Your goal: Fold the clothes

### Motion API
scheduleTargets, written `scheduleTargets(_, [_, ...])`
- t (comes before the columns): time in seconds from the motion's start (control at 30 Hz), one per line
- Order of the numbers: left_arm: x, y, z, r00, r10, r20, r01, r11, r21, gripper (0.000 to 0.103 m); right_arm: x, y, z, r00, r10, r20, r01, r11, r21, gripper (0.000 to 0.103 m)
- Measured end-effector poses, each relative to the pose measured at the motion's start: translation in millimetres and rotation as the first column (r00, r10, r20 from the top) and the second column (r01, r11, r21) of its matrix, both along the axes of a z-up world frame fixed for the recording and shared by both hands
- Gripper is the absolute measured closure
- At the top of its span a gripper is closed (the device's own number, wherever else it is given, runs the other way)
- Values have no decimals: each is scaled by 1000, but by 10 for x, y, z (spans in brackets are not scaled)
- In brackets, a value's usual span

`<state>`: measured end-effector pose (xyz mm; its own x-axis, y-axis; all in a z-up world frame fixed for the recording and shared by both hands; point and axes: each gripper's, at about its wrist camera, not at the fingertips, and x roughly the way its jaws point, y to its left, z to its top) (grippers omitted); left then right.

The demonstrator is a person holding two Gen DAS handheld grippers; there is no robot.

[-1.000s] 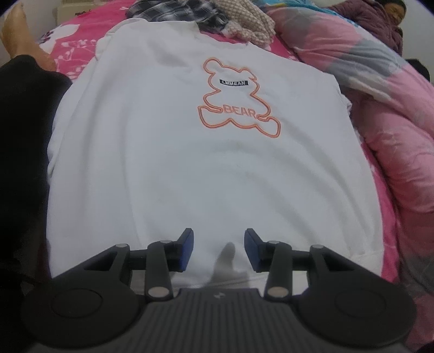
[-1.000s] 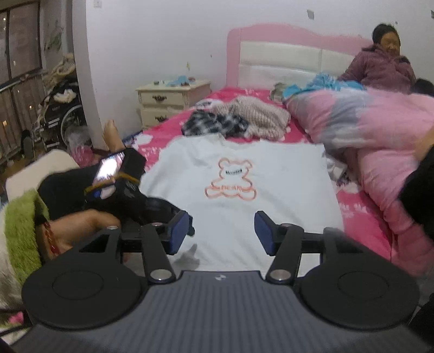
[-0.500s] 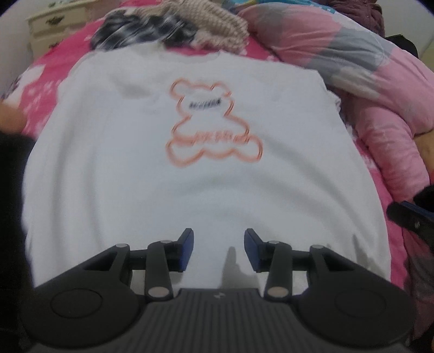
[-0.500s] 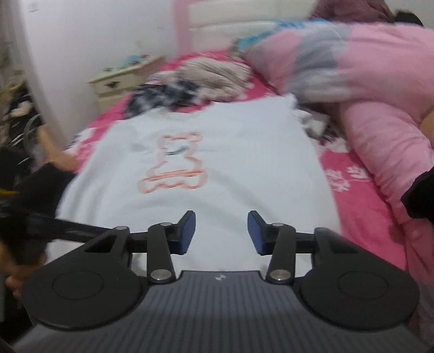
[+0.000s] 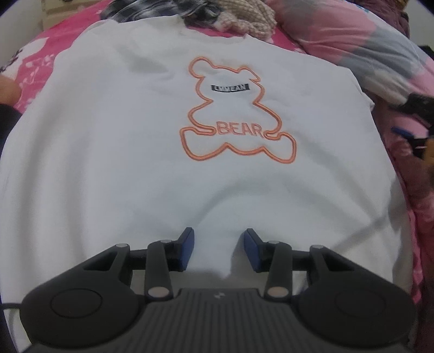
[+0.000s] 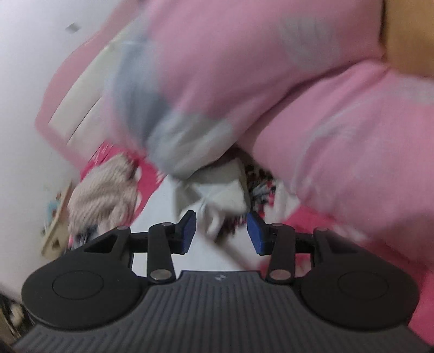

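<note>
A white sweatshirt (image 5: 130, 141) with an orange bear outline (image 5: 236, 116) lies flat, front up, on the bed. My left gripper (image 5: 218, 240) hovers open low over the hem, nothing between its blue pads. In the blurred, tilted right wrist view, my right gripper (image 6: 221, 224) is over the shirt's right edge, pointing at a crumpled white sleeve (image 6: 225, 190) beside the quilt. Its jaws are opening and grip nothing; the sleeve lies beyond the fingertips. One blue pad (image 5: 401, 132) of the right gripper shows blurred at the right edge of the left wrist view.
A bulky pink and grey quilt (image 6: 271, 95) runs along the shirt's right side. A beige knit garment (image 6: 103, 190) and a plaid one (image 5: 152, 10) lie past the collar. Pink floral sheet (image 5: 40, 57) shows to the left, with a person's dark sleeve (image 5: 6, 125) at the edge.
The right gripper swung from the hem to the shirt's right side by the quilt and rolled, tilting its view. The left gripper shifted a little and sank closer to the shirt.
</note>
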<state>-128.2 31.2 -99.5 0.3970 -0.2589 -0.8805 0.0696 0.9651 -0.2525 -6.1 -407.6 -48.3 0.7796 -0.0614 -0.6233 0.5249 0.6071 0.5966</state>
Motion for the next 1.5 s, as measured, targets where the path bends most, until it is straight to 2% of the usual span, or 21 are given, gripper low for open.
scheduleTargets(0.07, [19,13,-2,1000,6,-5,-6,1000,-9,61,209,-102,-161,999,-17,-28,17,1000,-19,61])
scheduleTargets(0.2, [51,0,-6,1000,0,-3,0,1000,2,60,531,-90,-445,998,56,-12,-56,998,-17,61])
scheduleTargets(0.43, [85,-61,-17,1000,-20,17,19,999,34,59,821,95,-811,993,117,-6,-117,989,-88,60])
scheduleTargets(0.47, [91,-67,-17,1000,-20,18,20,999,37,59,839,126,-832,992,128,-11,-129,986,-106,66])
scheduleTargets(0.5, [96,-72,-14,1000,-19,19,18,999,38,58,827,171,-821,990,142,-17,-143,982,-127,80])
scheduleTargets(0.53, [102,-76,-11,1000,-18,20,17,999,40,58,804,221,-799,987,157,-21,-159,976,-147,90])
scheduleTargets(0.57, [107,-80,-9,1000,-16,22,15,999,41,58,764,282,-757,985,174,-22,-175,969,-176,94])
scheduleTargets(0.67, [112,-89,-9,999,-14,29,12,999,47,58,548,597,-509,973,228,-35,-225,901,-370,97])
scheduleTargets(0.73, [105,-107,-12,999,-19,38,17,998,58,58,394,851,-301,961,273,-45,-255,815,-520,97])
scheduleTargets(0.83, [86,-142,-18,998,-30,55,25,997,80,58,265,1156,-12,942,326,-82,-295,684,-667,98])
scheduleTargets(0.9, [74,-166,-28,997,-32,68,26,995,92,57,243,1252,138,932,346,-108,-318,638,-701,99])
scheduleTargets(1.0, [69,-199,-35,996,-33,84,24,994,106,56,320,1176,353,916,376,-139,-351,585,-731,99])
scheduleTargets(1.17, [86,-205,-32,996,-20,88,11,995,100,55,292,1029,866,891,419,-174,-373,457,-807,99])
scheduleTargets(1.37, [75,-167,-31,996,-10,87,3,997,80,56,308,600,1653,893,422,-157,-323,358,-876,99])
scheduleTargets(1.5, [78,-172,-30,996,-9,86,2,997,82,56,309,358,1934,906,395,-152,-290,318,-903,99])
